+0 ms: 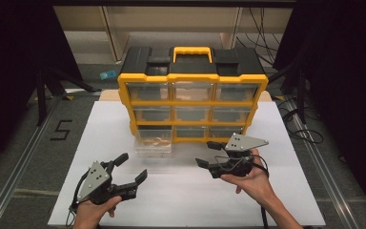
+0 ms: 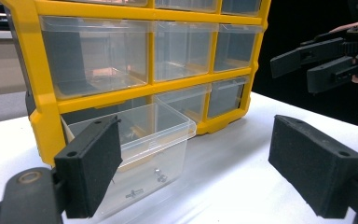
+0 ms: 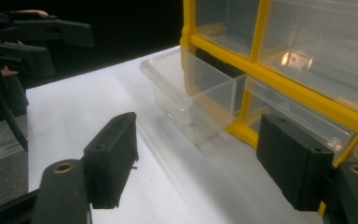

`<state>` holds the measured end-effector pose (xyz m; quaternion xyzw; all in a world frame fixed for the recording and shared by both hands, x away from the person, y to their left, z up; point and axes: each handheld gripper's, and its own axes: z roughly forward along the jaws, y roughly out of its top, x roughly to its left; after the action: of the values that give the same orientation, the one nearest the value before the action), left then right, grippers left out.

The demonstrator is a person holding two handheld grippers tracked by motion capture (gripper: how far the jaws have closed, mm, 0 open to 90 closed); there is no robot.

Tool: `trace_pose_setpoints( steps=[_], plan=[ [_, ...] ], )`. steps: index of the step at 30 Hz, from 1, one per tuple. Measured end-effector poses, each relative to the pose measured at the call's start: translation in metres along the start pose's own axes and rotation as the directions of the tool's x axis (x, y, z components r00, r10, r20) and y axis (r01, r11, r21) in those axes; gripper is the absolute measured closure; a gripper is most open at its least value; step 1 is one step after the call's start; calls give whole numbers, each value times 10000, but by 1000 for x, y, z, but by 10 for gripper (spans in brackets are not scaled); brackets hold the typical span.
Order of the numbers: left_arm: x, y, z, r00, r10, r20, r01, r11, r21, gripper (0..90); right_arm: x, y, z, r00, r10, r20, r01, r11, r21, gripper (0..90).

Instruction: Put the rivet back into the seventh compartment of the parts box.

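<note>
High view overhead facing forward, gripper views low, close, sharing pulled-out drawer (image 2: 140,154)

One sign can be read: a black numeral "5" (image 1: 62,130), marked on the grey floor (image 1: 19,143) left of the white desk (image 1: 276,191) in the high view. It is drawn in angular, blocky strokes and lies just beside the metal rail (image 1: 21,157) that runs along the floor. The yellow and black drawer cabinet (image 1: 193,76) carries no lettering, brand or label that can be made out in the high view or in either gripper view.
</note>
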<state>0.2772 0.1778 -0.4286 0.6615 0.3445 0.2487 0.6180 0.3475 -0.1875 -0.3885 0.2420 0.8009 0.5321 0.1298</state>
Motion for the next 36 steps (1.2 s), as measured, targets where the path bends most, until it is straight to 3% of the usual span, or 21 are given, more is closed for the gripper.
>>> trace_pose_setpoints(
  steps=[11, 13, 16, 36],
  plan=[
    [-1, 0, 0, 10000, 4, 34, -4, 10000, 47, 166, 0, -11, -13, 9992, 326, 237, -321, 9993, -206, 224],
    [-1, -1, 0, 10000, -1, 50, 1, 10000, 61, 165, -1, -13, -14, 9989, 188, 419, -173, 9992, -355, 219],
    [-1, -1, 0, 10000, -4, 63, 3, 10000, 58, 165, 0, -16, -16, 9986, 440, 305, -429, 9985, -348, 218],
    [-1, -1, 0, 10000, 25, 96, -26, 9999, 120, 163, 7, -37, -31, 9967, 66, 810, -44, 9996, -282, 214]
  ],
)
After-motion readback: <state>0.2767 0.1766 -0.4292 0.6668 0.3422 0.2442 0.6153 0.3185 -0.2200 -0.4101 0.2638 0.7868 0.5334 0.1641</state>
